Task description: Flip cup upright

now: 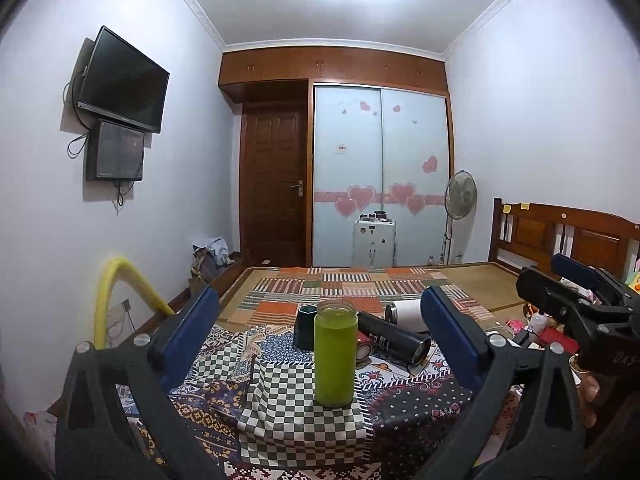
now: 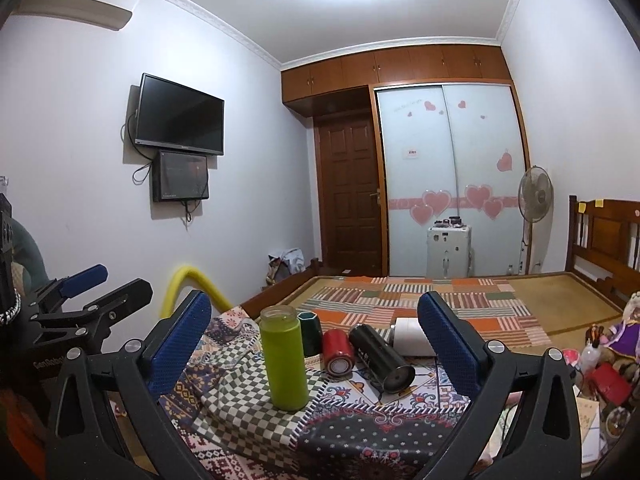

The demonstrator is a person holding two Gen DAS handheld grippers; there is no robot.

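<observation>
The green cup point(image 1: 335, 354) stands upright on the patchwork cloth point(image 1: 280, 412), between the spread fingers of the left claw point(image 1: 320, 344). The right claw point(image 2: 316, 346) gapes wide too, holding nothing; a black bottle point(image 2: 380, 356) lies on its side nearby.

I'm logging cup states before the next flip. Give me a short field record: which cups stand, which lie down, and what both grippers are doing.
upright: green cup, open top up; dark teal cup behind it
lying down: black cup, red cup, white cup
surface: patterned cloth
left gripper: open, holding nothing
right gripper: open, holding nothing
</observation>
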